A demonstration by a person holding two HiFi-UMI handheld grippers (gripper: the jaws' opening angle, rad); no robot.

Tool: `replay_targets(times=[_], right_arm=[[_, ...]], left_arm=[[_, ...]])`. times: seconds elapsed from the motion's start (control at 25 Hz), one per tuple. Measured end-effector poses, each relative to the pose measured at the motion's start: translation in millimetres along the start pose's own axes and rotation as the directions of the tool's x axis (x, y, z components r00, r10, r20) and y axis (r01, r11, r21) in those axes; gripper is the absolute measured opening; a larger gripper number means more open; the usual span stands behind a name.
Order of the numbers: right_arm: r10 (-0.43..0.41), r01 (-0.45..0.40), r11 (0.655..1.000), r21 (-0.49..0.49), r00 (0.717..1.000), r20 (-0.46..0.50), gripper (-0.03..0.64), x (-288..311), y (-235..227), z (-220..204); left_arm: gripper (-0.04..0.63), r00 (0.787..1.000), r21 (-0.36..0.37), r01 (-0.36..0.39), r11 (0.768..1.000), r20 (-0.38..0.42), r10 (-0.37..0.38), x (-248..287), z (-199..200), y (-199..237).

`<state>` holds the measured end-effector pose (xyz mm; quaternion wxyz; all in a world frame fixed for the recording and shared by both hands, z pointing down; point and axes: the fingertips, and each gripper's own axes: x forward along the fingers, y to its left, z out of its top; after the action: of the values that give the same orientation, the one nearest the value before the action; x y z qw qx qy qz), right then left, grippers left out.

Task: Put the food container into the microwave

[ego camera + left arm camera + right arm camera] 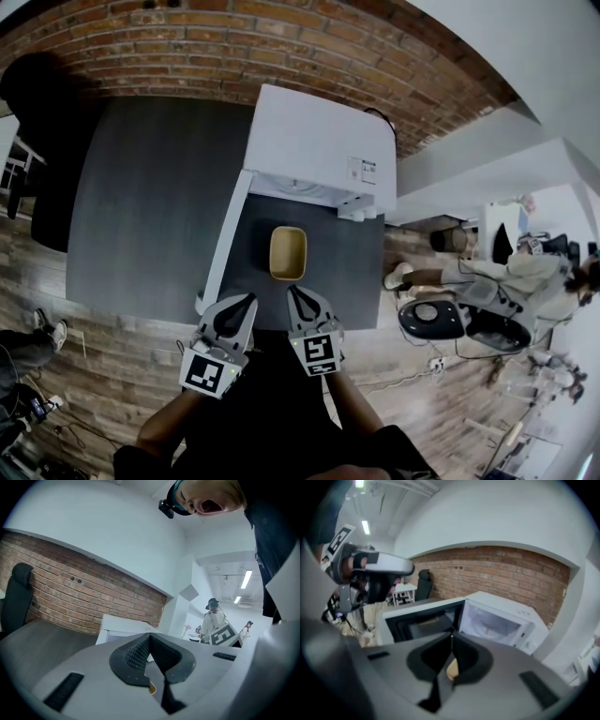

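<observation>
The microwave (319, 141) stands open, yet the container (288, 253) sits just before it, with left gripper (249, 300) and right gripper (293, 292) jaws together, empty.

The head view looks steeply down on the microwave (319, 141); both gripper views face it low, from nearby.

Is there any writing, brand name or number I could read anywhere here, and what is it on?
Nothing here is readable.
The sticker on the microwave: print too small to read.
Left gripper and right gripper: only black-and-white square markers, no letters.
</observation>
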<state>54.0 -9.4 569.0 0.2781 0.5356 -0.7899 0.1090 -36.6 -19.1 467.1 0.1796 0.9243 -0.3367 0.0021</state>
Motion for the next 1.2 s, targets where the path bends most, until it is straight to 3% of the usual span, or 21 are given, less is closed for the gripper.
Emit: replay_targets(times=[0.48,0.72,0.88,1.2], right_arm=[[0.176,-0.200,0.968,-0.153,0.971,-0.160,0.037,34.5,-9.9,-54.8],[0.227,-0.284,0.936,-0.206,0.938,-0.263,0.037,45.6,-5.3,-91.7],[0.248,-0.341,0.907,-0.246,0.907,-0.341,0.104,53.1,-2.5,-115.8],[0.260,-0.415,0.855,-0.311,0.861,-0.436,0.114,68.3,-4.9,-147.8]], left_arm=[[0.035,0.997,0.006,-0.076,0.997,0.000,0.076,38.0,6.3,-9.4],[0.035,0.996,0.009,-0.085,0.996,0.003,0.085,50.9,5.1,-13.3],[0.035,0.996,0.015,-0.087,0.996,0.000,0.087,58.2,4.3,-15.3],[0.035,0.994,0.011,-0.106,0.994,0.000,0.106,66.2,1.5,-14.4]])
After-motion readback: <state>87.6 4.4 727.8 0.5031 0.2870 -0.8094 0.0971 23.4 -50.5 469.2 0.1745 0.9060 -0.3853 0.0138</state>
